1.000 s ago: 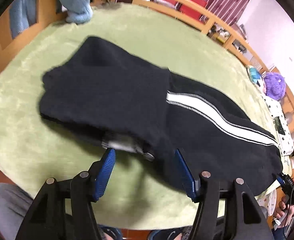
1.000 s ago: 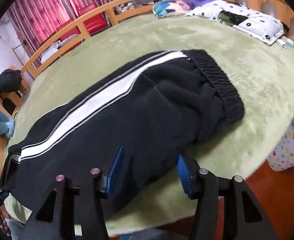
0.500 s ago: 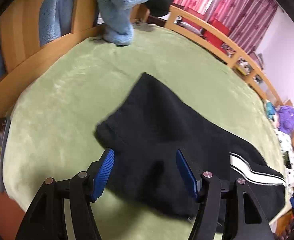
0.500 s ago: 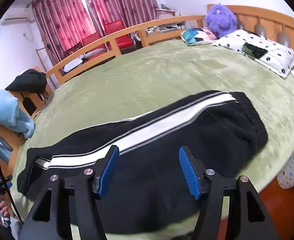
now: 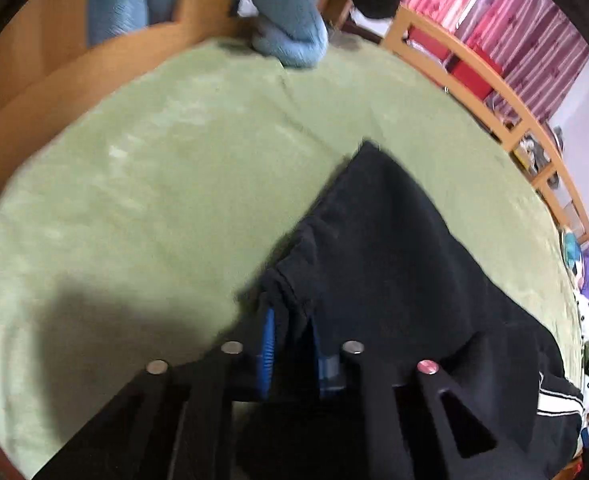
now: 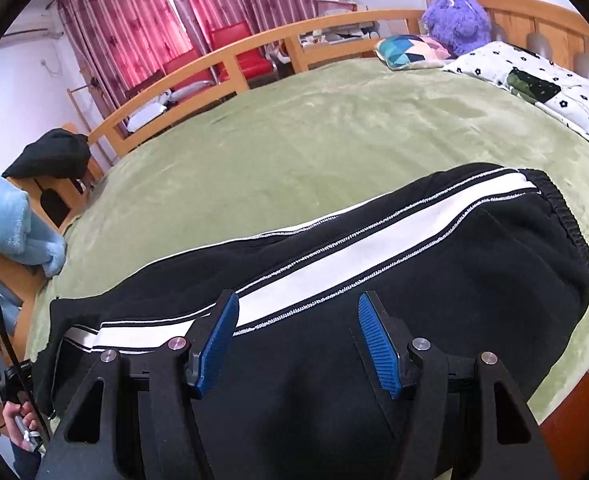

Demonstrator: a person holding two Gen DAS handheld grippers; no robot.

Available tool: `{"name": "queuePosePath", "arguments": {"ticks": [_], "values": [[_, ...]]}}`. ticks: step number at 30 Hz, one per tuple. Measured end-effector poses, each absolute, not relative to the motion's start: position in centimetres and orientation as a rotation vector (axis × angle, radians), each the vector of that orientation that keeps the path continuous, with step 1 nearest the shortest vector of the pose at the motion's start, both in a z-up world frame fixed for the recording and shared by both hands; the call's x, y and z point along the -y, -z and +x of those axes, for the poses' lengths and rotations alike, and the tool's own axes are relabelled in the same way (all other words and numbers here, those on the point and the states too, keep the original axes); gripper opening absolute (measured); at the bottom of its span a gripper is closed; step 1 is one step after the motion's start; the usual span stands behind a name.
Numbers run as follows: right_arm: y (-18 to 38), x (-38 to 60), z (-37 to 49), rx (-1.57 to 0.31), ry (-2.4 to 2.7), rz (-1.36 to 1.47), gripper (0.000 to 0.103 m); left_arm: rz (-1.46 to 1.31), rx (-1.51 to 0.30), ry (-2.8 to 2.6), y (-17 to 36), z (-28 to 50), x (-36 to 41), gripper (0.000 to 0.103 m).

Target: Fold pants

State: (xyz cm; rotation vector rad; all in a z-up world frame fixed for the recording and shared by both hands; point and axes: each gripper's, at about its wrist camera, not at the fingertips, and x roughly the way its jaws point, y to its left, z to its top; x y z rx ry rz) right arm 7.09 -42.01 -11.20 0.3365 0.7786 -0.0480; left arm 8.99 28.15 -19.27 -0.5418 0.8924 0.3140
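The left gripper (image 5: 290, 340) has just clamped the pants (image 6: 374, 280) hem edge; the right gripper (image 6: 298, 340) hovers spread above them. Green bedspread (image 5: 154, 180) lies bare beyond.

One pants (image 6: 374, 264), two claws (image 6: 298, 340)

My left hand-held gripper (image 5: 290, 340) just closed, jaws nearly together, pinching cloth. Right hand-held gripper (image 6: 298, 344) jaws apart, gripping nothing, angled down.
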Motion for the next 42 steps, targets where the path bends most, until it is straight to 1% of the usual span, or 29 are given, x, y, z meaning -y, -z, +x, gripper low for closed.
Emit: {"name": "queuePosePath", "arguments": {"ticks": [3, 6, 8, 10, 11, 13, 15, 16, 18, 21, 24, 26, 27, 30, 31, 32, 33, 34, 37, 40, 42], "values": [[11.2, 42.0, 7.3, -0.766, 0.041, 0.347, 0.062, -0.564, -0.857, -0.302, 17.8, 5.9, -29.2, 0.013], [11.3, 41.9, 7.3, -0.766, 0.032, 0.359, 0.062, -0.561, -0.878, -0.309, 18.8, 4.6, -29.5, 0.014], [11.4, 41.9, 7.1, -0.768, 0.019, 0.363, 0.062, -0.551, -0.943, -0.316, 20.1, 4.7, -29.1, 0.021], [11.3, 42.0, 7.0, -0.767, 0.009, 0.365, 0.062, -0.583, -0.949, -0.323, 20.0, 4.3, -29.2, 0.028], [11.4, 42.0, 7.0, -0.769, 0.006, 0.365, 0.062, -0.578, -0.943, -0.333, 19.4, 3.9, -29.0, 0.031], [11.4, 42.1, 6.8, -0.770, -0.009, 0.370, 0.062, -0.533, -0.928, -0.349, 18.0, 3.3, -28.3, 0.043], [11.5, 42.1, 6.8, -0.768, -0.019, 0.368, 0.062, -0.458, -0.905, -0.334, 15.8, 2.5, -26.7, 0.046], [11.5, 42.1, 6.8, -0.766, -0.023, 0.370, 0.062, -0.437, -0.891, -0.310, 15.0, 2.1, -25.9, 0.051], [11.6, 42.1, 6.8, -0.763, -0.039, 0.386, 0.062, -0.398, -0.875, -0.217, 13.3, 1.5, -23.2, 0.058], [11.6, 41.9, 7.0, -0.767, -0.063, 0.397, 0.062, -0.394, -0.886, -0.094, 12.6, 1.4, -19.3, 0.058], [11.5, 41.4, 6.8, -0.765, -0.078, 0.366, 0.062, -0.372, -0.922, 0.011, 13.2, 2.1, -14.5, 0.059], [11.5, 41.2, 6.5, -0.761, -0.089, 0.356, 0.062, -0.323, -0.943, 0.031, 13.9, 2.5, -11.9, 0.060], [11.5, 41.2, 6.4, -0.762, -0.096, 0.357, 0.062, -0.282, -0.957, 0.034, 14.5, 2.9, -10.2, 0.062], [11.6, 41.5, 6.0, -0.771, -0.113, 0.378, 0.062, -0.176, -1.046, -0.072, 16.9, 4.1, -7.8, 0.063], [11.6, 41.7, 5.8, -0.773, -0.121, 0.390, 0.062, -0.170, -1.055, -0.092, 17.3, 4.3, -7.6, 0.056], [11.7, 41.8, 5.8, -0.774, -0.123, 0.396, 0.062, -0.181, -1.049, -0.117, 17.6, 4.3, -7.8, 0.042], [11.7, 41.9, 5.6, -0.773, -0.123, 0.402, 0.062, -0.226, -1.028, -0.116, 17.4, 4.3, -8.5, 0.017], [11.7, 42.0, 5.4, -0.770, -0.124, 0.410, 0.062, -0.256, -1.024, -0.087, 17.0, 4.3, -8.9, 0.012], [11.8, 42.5, 5.0, -0.765, -0.117, 0.423, 0.062, -0.217, -0.931, -0.136, 13.7, 4.0, -10.2, 0.008], [12.0, 43.0, 5.2, -0.766, -0.105, 0.438, 0.062, -0.205, -0.846, -0.192, 10.6, 4.4, -11.9, 0.008], [12.2, 43.4, 5.5, -0.773, -0.098, 0.461, 0.062, -0.211, -0.794, -0.211, 8.6, 6.0, -14.0, 0.007]]}}
